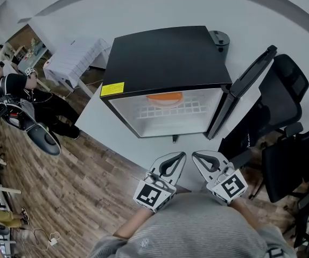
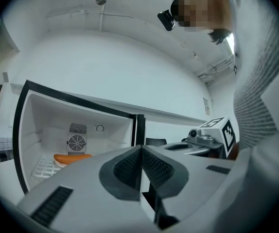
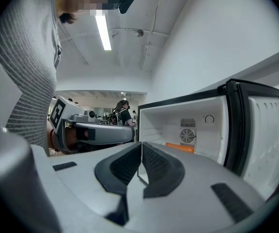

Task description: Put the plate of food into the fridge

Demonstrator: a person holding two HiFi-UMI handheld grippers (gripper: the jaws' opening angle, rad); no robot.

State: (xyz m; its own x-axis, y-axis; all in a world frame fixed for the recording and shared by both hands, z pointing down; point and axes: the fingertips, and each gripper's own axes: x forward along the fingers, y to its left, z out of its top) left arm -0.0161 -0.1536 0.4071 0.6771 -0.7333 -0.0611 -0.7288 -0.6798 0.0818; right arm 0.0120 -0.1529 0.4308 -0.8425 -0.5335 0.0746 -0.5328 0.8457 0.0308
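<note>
We hold both tongs level, side by side, in front of a small black-topped fridge (image 1: 165, 58) that stands on a white table (image 1: 98, 117). The fridge's open front faces the tips. Its door (image 1: 246, 85) is swung wide, ahead and to the right of the right tongs (image 1: 196, 155). Beyond the door, further right, stand dark office chairs (image 1: 289, 85). Far off to the left of the left tongs (image 1: 179, 156), a person (image 1: 14, 90) sits over the wooden floor (image 1: 63, 187). A yellow sticker (image 1: 112, 88) marks the fridge's top front edge, ahead and to the left of the left tongs.

The plate of food (image 1: 164, 97) sits inside the fridge on a white wire shelf (image 1: 170, 112), towards the back, straight ahead of the left tongs and well apart from both tips. It shows as a low orange shape. A round fan grille (image 2: 76, 142) sits on the back wall behind it.

Both pairs of tongs are clenched, their pads pressed together with nothing between them.
</note>
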